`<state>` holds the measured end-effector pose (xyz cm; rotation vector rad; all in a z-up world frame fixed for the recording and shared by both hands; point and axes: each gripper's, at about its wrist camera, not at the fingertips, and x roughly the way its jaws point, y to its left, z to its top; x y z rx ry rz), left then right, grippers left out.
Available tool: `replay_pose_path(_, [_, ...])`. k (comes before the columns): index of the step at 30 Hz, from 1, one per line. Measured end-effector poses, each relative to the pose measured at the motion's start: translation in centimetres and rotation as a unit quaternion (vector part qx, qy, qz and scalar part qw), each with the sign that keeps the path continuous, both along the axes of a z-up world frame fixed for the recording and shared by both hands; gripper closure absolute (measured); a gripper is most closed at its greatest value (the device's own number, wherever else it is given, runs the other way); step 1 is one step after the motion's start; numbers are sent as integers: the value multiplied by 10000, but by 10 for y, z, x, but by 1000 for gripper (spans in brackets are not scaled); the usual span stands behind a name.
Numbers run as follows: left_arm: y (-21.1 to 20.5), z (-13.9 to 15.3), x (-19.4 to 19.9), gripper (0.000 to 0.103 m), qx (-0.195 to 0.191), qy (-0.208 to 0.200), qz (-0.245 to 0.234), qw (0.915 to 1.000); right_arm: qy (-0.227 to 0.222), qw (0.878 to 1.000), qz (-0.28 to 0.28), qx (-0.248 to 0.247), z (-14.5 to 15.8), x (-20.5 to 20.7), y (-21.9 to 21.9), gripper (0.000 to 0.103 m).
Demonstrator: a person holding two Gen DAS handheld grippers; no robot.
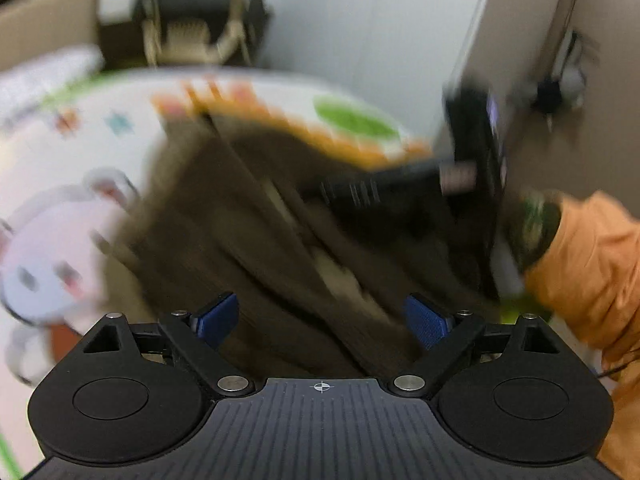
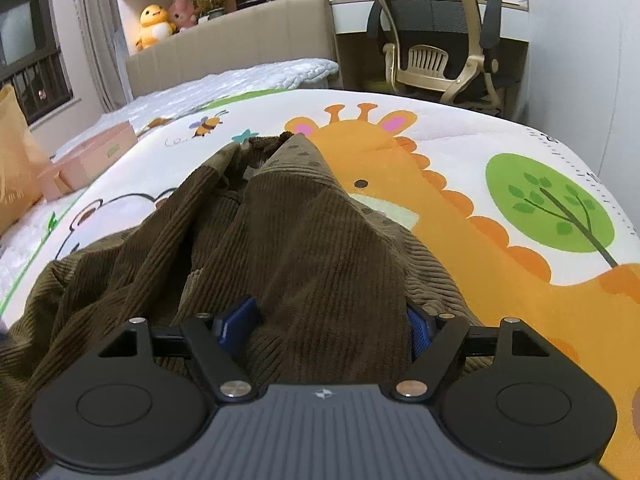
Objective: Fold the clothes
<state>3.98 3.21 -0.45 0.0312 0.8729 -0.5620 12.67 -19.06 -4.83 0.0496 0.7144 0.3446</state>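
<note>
Garment point(image 2: 304, 240): brown corduroy, lying in a loose rumpled heap on the bed's cartoon quilt point(image 2: 520, 148), over the giraffe print. No clean fold visible; ridges and hollows run through it, one panel raised in a peak toward the far end, dark buttons along its edge, a lighter lining showing in a gap. Judged: folding is at an early stage, cloth still being arranged rather than squared; flattening, aligning edges and all the actual folds appear left to do. Right gripper point(image 2: 328, 330): low over the near part of the heap, fingers point(image 2: 240, 326) apart, with a fold of corduroy rising between them; the right blue pad is half buried by cloth, so I cannot tell whether the pads press on it — reads as straddling, not a firm pinch. Left gripper point(image 1: 322, 320): view heavily blurred; fingers point(image 1: 218, 318) spread wide, nothing between them, the brown cloth lying beyond them. In that view the other gripper shows as a dark shape on the far side of the heap, with an orange sleeve point(image 1: 588, 264) at the right edge. Outward: pink box point(image 2: 92, 158) on the bed's left, plush toys on the headboard shelf, office chair point(image 2: 436, 36) beyond the foot of the bed.
</note>
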Motion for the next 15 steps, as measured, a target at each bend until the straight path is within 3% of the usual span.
replay_pose_path(2, [-11,-18,8,23,134,195,-8,9997,-22,10000,-29,41,0,-2,-2,27])
replay_pose_path(4, [-12,-22,13,67,186,64,120,9997,-35,9999,-58,92,0,-3,-5,27])
replay_pose_path(6, [-4,-17,19,86,126,-111,250,9995,-30,9998,-88,160,0,-4,-8,25])
replay_pose_path(9, [18,3,29,89,-67,-451,451,9979,12,9996,-160,232,1,-2,-11,25])
replay_pose_path(10, [26,14,34,89,14,-750,548,9957,6,9996,-182,195,2,-2,-11,25])
replay_pose_path(15, [87,62,83,90,647,-1798,1413,9714,-708,9964,-116,-443,33,-14,-2,25])
